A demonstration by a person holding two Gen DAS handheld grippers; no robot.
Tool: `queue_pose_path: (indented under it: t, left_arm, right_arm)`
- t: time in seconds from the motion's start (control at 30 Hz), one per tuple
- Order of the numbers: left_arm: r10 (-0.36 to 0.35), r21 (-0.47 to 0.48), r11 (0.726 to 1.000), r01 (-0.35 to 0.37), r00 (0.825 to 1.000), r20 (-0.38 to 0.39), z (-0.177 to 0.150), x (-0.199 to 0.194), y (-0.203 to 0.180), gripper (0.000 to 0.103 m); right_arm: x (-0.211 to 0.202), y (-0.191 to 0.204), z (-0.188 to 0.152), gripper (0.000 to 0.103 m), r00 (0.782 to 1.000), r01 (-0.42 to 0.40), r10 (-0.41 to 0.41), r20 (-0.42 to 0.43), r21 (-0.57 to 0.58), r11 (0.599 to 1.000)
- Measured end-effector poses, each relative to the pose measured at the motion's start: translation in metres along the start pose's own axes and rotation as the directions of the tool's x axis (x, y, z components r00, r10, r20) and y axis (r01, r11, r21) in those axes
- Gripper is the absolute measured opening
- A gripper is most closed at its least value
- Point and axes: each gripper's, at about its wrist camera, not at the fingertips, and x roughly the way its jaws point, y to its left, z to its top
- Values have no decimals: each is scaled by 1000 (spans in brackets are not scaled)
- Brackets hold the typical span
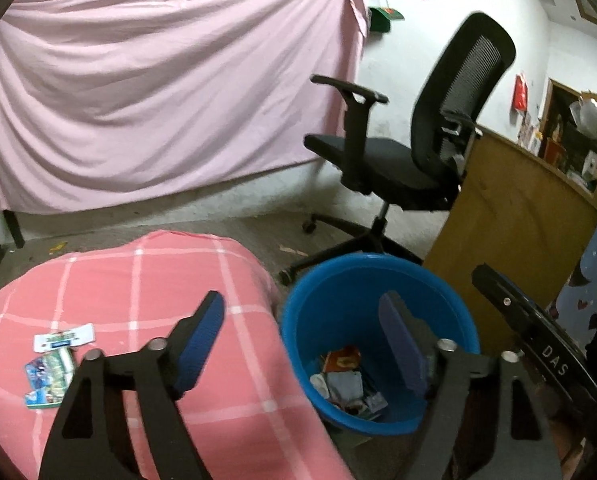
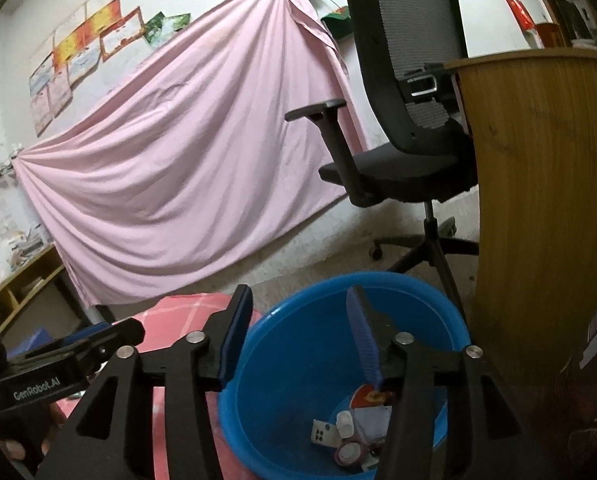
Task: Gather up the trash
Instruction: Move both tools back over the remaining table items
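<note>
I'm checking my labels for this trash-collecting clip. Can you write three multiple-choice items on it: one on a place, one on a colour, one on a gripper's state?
1. Where do the leftover wrappers lie?
A. on the pink checked cloth
B. on the chair seat
C. on the wooden desk

2. What colour is the trash bin?
A. green
B. blue
C. white

3. How does the left gripper stand?
A. shut on a wrapper
B. shut, empty
C. open, empty

Answers:
1 A: the wrappers rest on the pink checked cloth, left of the trash bin.
2 B: its wall and rim are blue.
3 C: the left gripper shows its fingers spread, with nothing between them.
</note>
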Motion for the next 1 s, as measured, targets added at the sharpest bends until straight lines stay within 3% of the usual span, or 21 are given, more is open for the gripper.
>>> queue_pose_path:
  t: [0.2,0.3,0.37,0.53,0.67,0.83,1.0]
  left_arm:
    - [38,-31,999,-36,997,69,3,-25,24,81]
    - [71,-60,996,-63,987,146,1,-44,38,102]
    - [86,-82,994,-70,973,213,-2,-59,49,102]
    - [135,-102,989,-110,950,280,-8,-84,71,102]
    - [189,-126,980,-155,926,328,-14,-103,90,102]
    - [252,-155,966,-209,895,368,-26,-123,113,102]
    - [325,-160,946,-283,849,417,-40,-144,132,102]
  right_arm:
    - [-3,14,4,60,999,-10,10,42,-13,1000]
    - [-8,25,5,66,997,-33,34,72,-11,999]
    - [-14,34,7,71,993,-57,59,103,-23,998]
    - [-26,62,9,83,978,-99,113,174,-88,991]
    - [-32,84,5,103,964,-113,141,224,-134,985]
    - [-36,111,-1,103,951,-139,188,244,-205,969]
    - [-38,142,-10,103,941,-158,228,252,-272,949]
